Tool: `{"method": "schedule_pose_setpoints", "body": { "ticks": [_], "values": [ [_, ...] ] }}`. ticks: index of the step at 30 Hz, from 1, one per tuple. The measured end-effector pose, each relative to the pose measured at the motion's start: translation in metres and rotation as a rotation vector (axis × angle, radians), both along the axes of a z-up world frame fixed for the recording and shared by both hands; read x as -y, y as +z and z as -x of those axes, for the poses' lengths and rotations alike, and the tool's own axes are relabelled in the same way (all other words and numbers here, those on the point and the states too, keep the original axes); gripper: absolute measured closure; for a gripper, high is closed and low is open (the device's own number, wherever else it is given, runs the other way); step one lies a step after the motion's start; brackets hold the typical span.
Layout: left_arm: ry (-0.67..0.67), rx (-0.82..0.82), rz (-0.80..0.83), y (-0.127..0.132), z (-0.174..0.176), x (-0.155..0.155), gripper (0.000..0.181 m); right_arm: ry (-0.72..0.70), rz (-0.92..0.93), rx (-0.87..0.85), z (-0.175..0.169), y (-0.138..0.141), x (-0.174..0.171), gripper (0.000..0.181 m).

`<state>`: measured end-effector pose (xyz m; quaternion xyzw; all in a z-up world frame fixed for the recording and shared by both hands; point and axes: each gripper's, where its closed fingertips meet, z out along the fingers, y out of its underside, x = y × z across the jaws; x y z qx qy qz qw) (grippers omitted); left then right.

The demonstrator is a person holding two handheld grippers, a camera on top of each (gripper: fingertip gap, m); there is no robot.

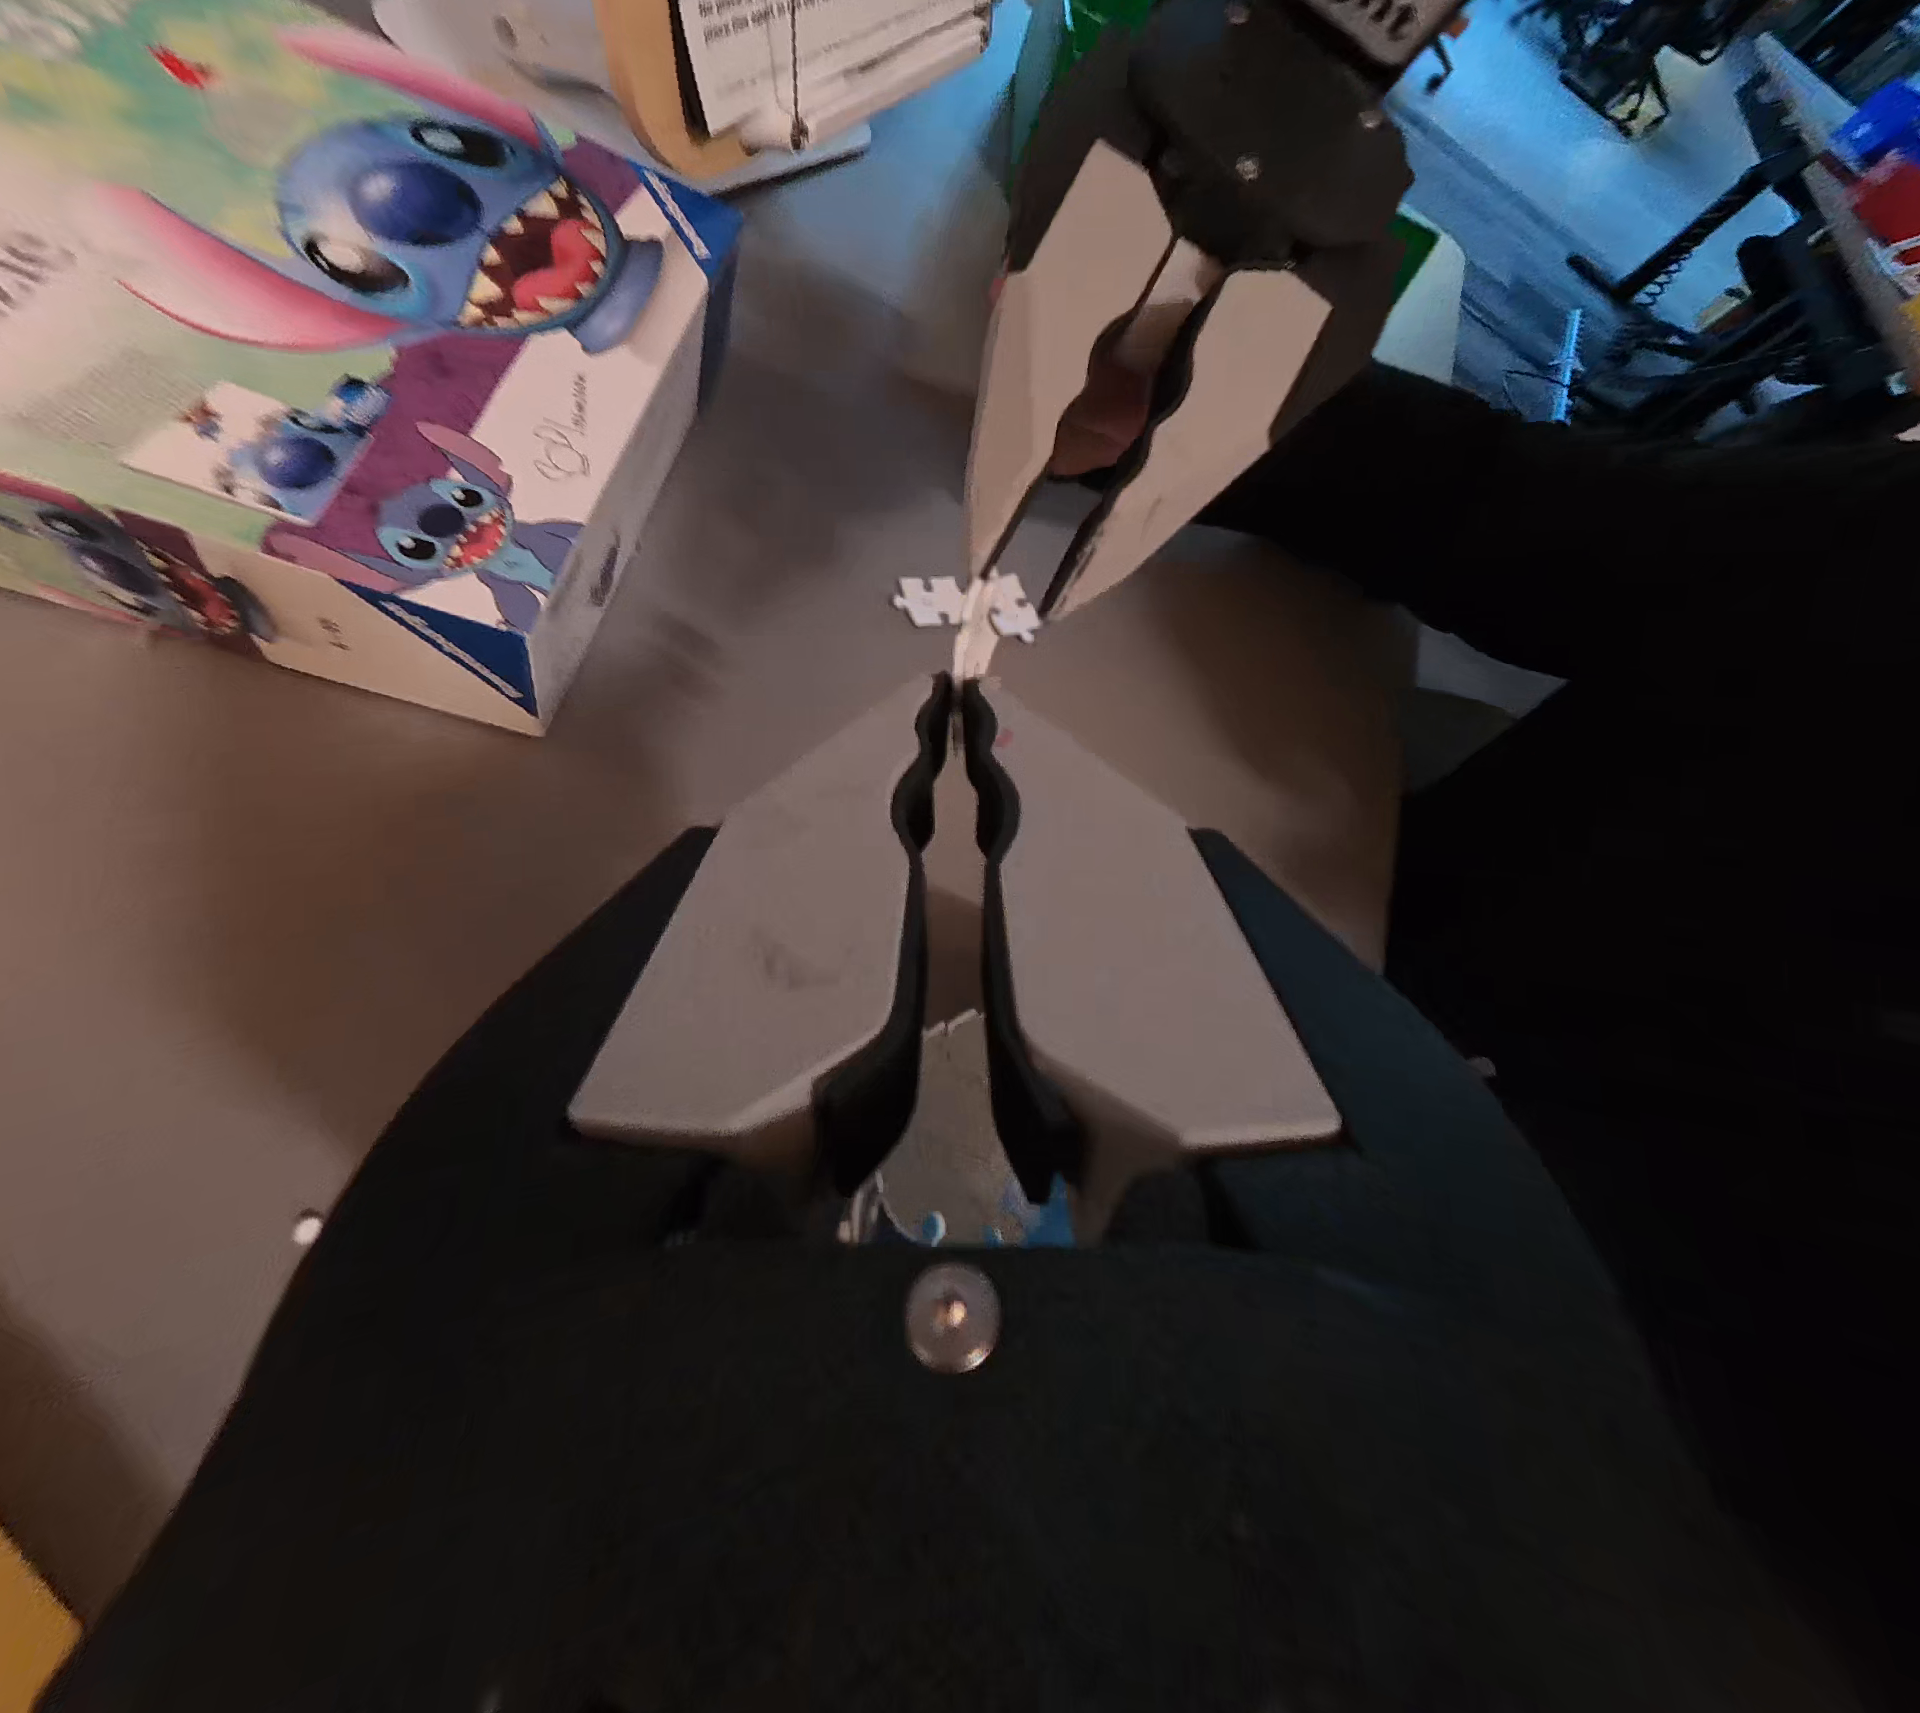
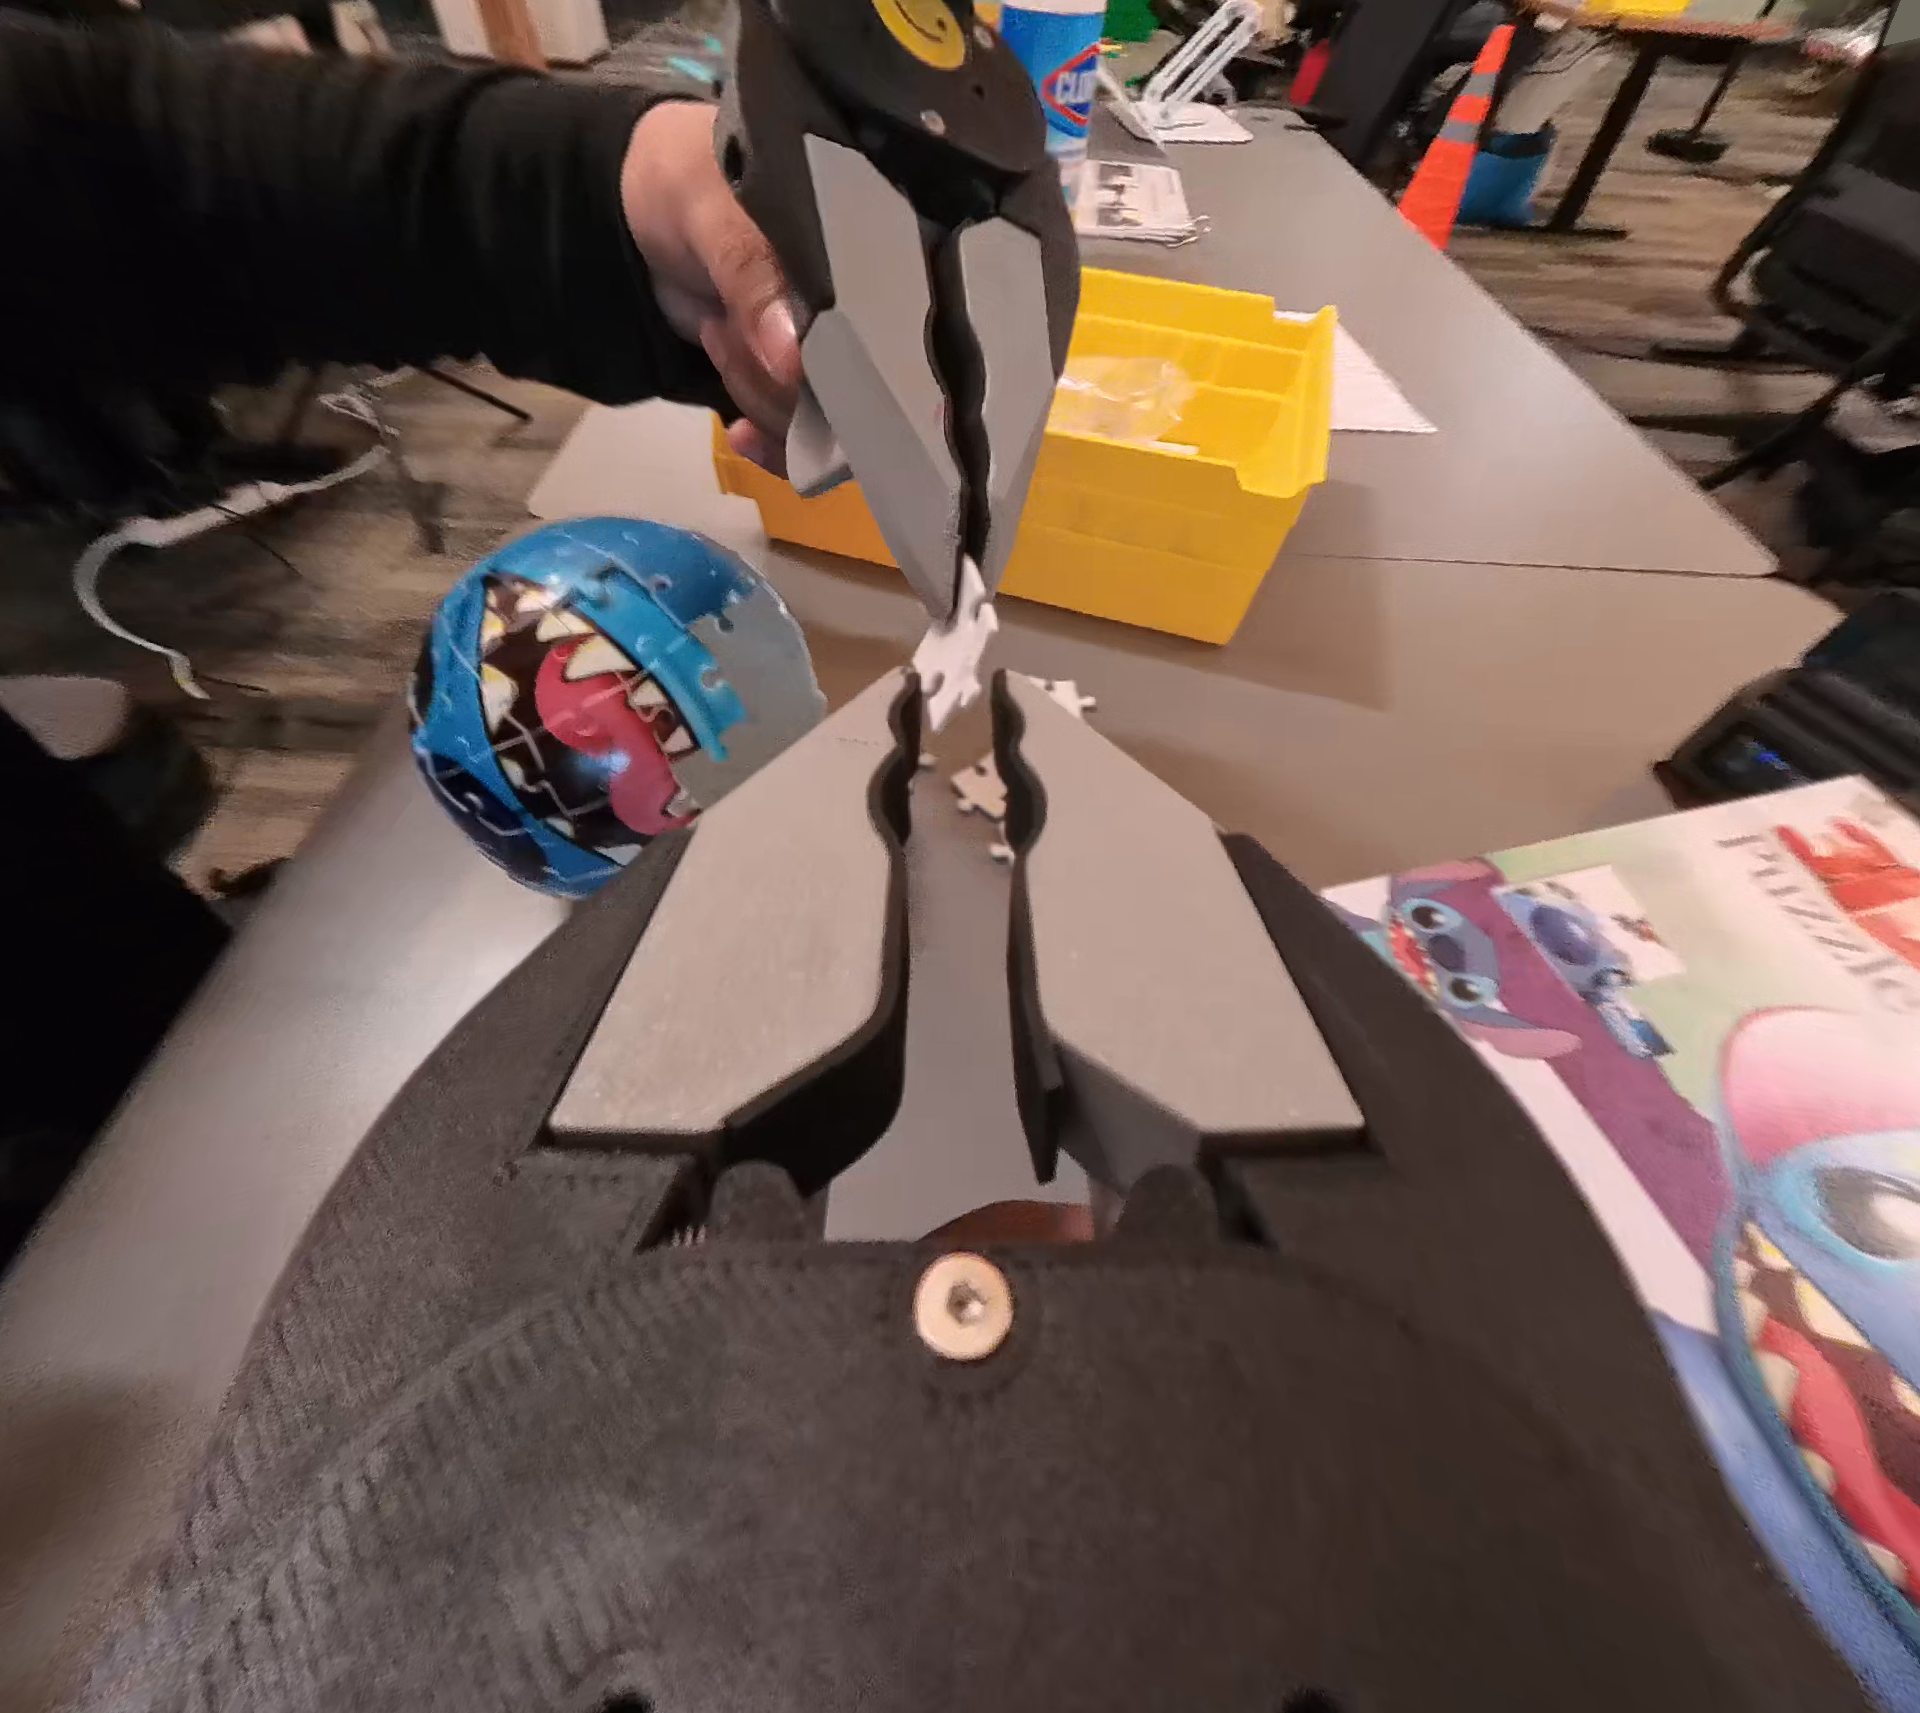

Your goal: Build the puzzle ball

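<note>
left claw [image 1: 956,689] | clamps puzzle piece [image 1: 971,650] | right claw [image 2: 951,689] parted

**A:** Where's the puzzle ball [image 2: 613,707]?

**B:** On the grey table [image 2: 1455,520], near its edge. It is a glossy blue sphere printed with a wide toothy mouth and a pink tongue. It is part built: a plain grey patch shows on its upper side, with jagged piece edges around it.

**A:** And the loose pieces?

**B:** One white piece [image 2: 961,640] is up above the table, beside the ball, its blank side showing, standing on edge. A few more white pieces [image 2: 982,790] lie flat on the table just past the ball, blank side up too. How many, I cannot tell.
</note>
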<state>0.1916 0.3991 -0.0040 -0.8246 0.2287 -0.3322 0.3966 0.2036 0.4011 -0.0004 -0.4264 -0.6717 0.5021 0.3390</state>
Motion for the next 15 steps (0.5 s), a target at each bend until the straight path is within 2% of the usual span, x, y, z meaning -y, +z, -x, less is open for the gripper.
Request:
{"method": "schedule_pose_setpoints", "body": {
  "ticks": [3, 5, 8, 12, 15],
  "values": [
    [0.014, -0.026, -0.068, 0.006, 0.003, 0.000, 0.181, 0.043, 0.081, 0.029, 0.010, 0.004, 0.005, 0.170],
    [0.022, -0.030, -0.113, 0.009, 0.007, 0.001, 0.181, 0.033, 0.117, 0.020, 0.018, 0.008, 0.002, 0.181],
    [0.048, -0.022, -0.169, 0.012, 0.016, 0.004, 0.181, 0.060, 0.200, 0.029, 0.027, 0.015, 0.002, 0.181],
    [0.086, -0.043, -0.223, 0.005, 0.031, 0.002, 0.181, 0.088, 0.234, 0.047, 0.046, 0.015, 0.002, 0.181],
    [0.103, 0.015, -0.228, 0.001, 0.042, 0.000, 0.181, 0.095, 0.230, 0.065, 0.058, 0.011, -0.001, 0.181]
  ]
}}
